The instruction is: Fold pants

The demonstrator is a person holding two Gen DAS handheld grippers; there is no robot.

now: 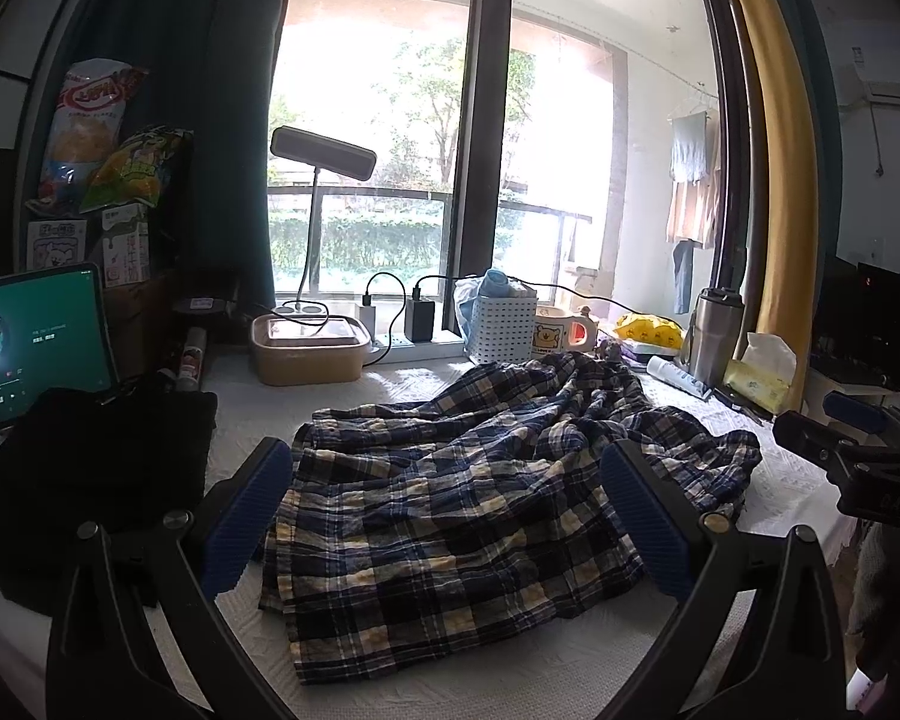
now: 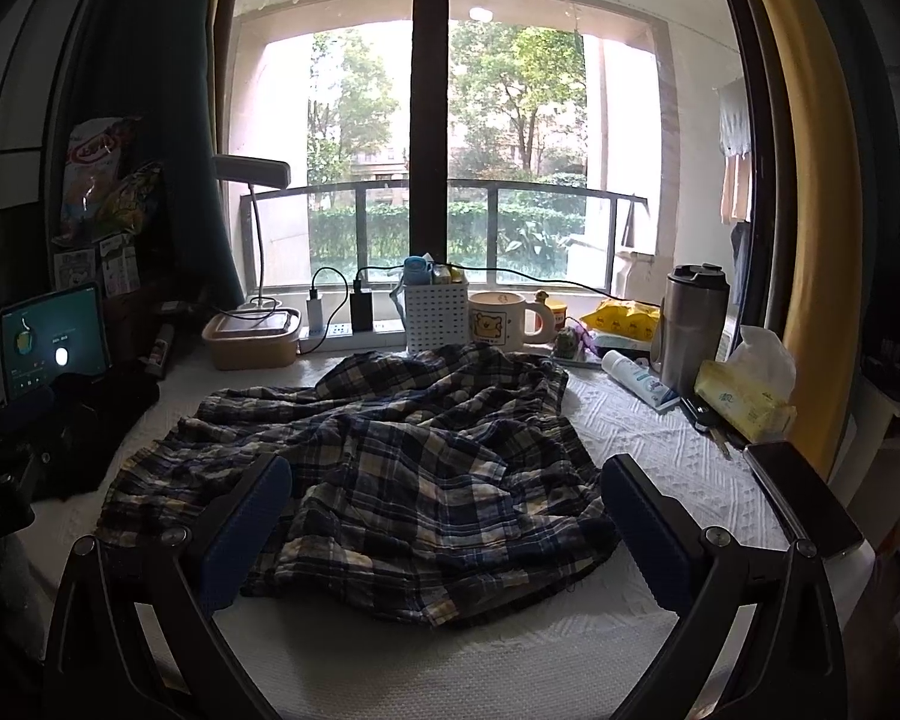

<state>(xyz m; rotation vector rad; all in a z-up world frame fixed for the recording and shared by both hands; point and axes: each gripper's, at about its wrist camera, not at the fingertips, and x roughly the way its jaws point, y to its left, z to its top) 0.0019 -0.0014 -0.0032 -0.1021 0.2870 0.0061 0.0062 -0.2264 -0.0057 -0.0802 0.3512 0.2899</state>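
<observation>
Blue, white and yellow plaid pants (image 1: 468,498) lie crumpled in a loose heap on the white textured tabletop (image 1: 510,678); the right wrist view shows the same pants (image 2: 390,480) spread toward the window. My left gripper (image 1: 447,516) hovers over the near part of the heap, open, its blue pads wide apart with nothing between them. My right gripper (image 2: 444,525) is also open above the near edge of the cloth. The right gripper's body shows at the far right of the left wrist view.
A black folded garment (image 1: 90,468) and a lit tablet (image 1: 30,348) sit at left. Along the window stand a lunch box (image 1: 309,348), white basket (image 1: 504,324), bear mug (image 2: 501,321), steel tumbler (image 2: 690,324), tissue pack (image 2: 744,396) and a phone (image 2: 804,498) at the right edge.
</observation>
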